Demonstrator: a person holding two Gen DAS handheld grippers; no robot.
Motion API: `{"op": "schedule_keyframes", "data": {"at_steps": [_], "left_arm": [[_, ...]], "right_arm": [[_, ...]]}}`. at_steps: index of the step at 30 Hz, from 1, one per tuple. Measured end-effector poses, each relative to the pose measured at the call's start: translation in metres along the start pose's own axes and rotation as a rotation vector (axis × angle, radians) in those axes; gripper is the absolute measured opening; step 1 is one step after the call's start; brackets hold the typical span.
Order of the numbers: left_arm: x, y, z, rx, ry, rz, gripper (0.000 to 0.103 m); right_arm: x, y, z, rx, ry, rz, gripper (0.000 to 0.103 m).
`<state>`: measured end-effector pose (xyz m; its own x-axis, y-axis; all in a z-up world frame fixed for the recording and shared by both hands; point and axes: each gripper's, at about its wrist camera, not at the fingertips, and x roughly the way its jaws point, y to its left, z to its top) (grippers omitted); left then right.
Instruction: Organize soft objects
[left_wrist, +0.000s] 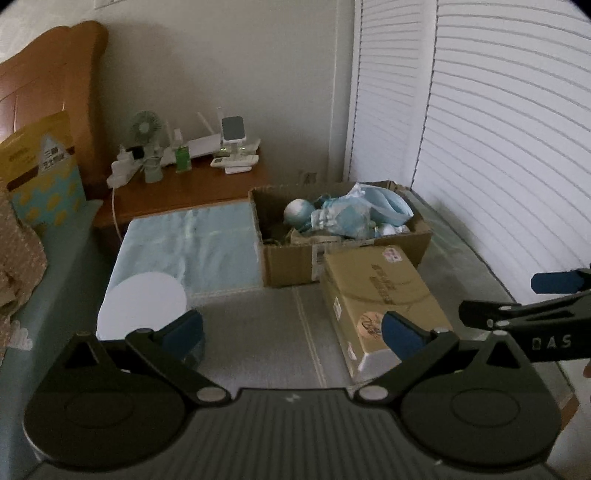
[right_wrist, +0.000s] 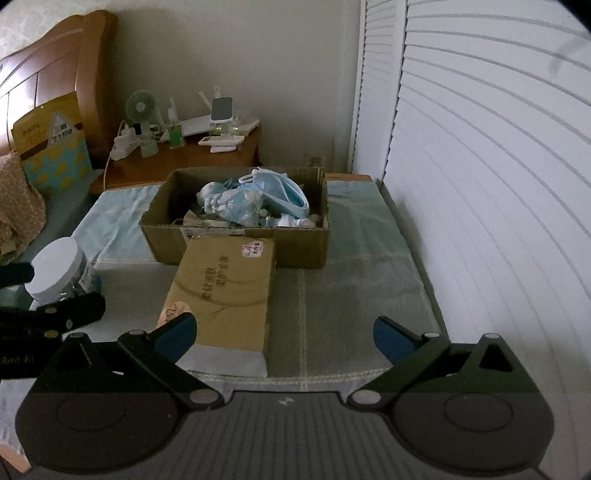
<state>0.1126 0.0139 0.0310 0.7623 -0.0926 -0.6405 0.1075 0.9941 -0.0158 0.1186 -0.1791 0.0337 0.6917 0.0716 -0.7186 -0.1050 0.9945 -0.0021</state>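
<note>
Both jaws spread wide, nothing held: left gripper and right gripper hover over the mat. Landmark is the open cardboard box on that mat. Soft blue items are piled inside it. Closed tan carton lies in front of the box, touching its front wall. White-lidded jar stands left of the box, well apart. Nightstand is behind it.
</note>
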Motion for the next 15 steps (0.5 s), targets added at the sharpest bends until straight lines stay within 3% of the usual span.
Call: {"op": "schedule_keyframes", "data": {"at_steps": [15], "left_arm": [[-0.012,-0.007,-0.002,-0.024,0.007,0.034,0.102]], "right_arm": [[-0.018,-0.002,-0.005,0.038,-0.014,-0.008,0.103]]}}
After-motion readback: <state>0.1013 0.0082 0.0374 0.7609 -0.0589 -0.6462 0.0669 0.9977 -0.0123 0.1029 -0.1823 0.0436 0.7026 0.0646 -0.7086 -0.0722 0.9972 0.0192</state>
